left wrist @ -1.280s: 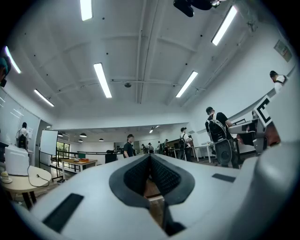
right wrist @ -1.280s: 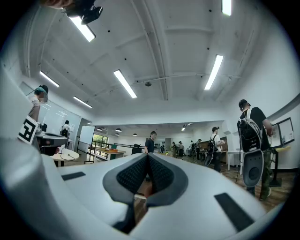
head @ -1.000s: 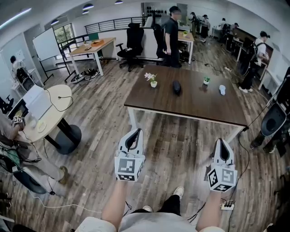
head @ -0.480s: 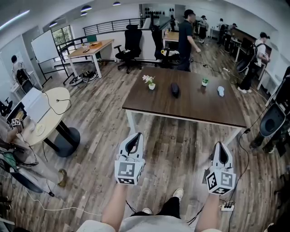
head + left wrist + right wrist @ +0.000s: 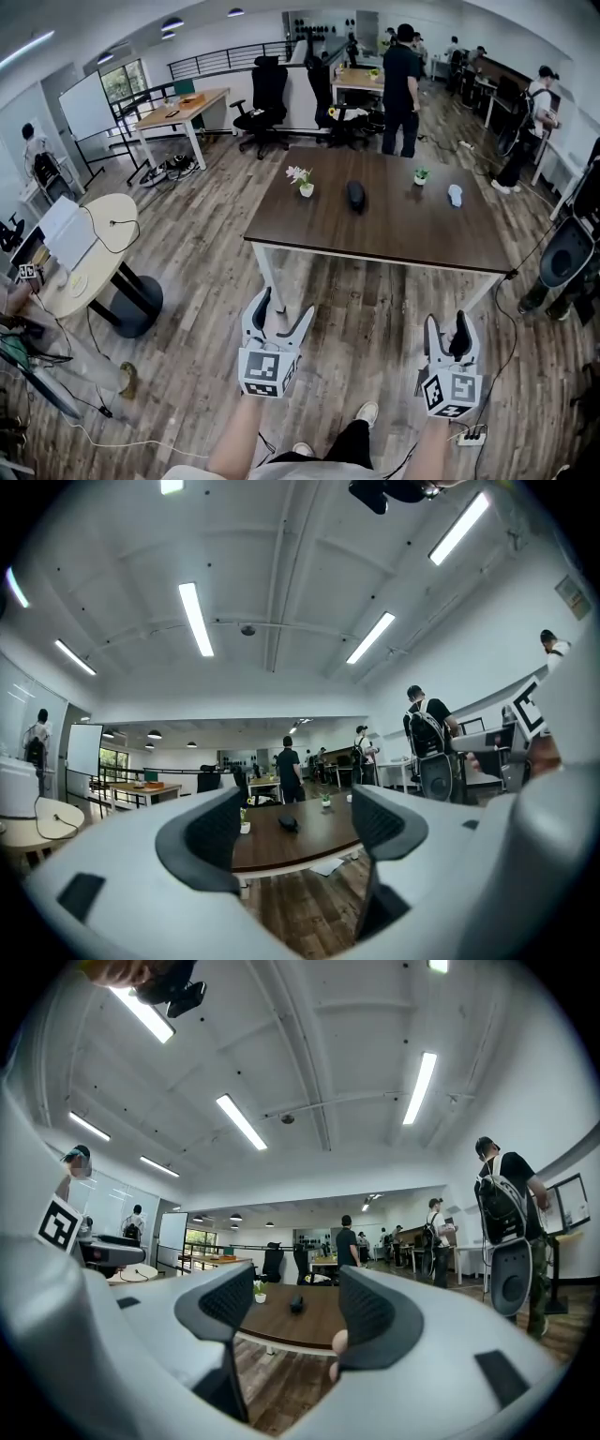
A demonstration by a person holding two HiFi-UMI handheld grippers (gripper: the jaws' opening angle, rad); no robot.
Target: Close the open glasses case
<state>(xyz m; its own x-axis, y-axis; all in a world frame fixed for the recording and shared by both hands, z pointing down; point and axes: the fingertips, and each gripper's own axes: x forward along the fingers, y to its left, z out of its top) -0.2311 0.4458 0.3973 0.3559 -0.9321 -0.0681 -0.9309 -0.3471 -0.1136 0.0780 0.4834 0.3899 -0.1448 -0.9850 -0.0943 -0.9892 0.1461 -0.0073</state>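
I hold both grippers out level over the wooden floor (image 5: 211, 248), short of the table (image 5: 412, 239). The left gripper (image 5: 280, 317) has its fingers opening with nothing between them. The right gripper (image 5: 447, 336) is opening its fingers too, and they are just as empty. The dark glasses case (image 5: 355, 195) lies on the table between a small potted flower (image 5: 303, 180) and a little green plant (image 5: 421, 175), well apart from both grippers. It is too small for me to tell how its lid stands.
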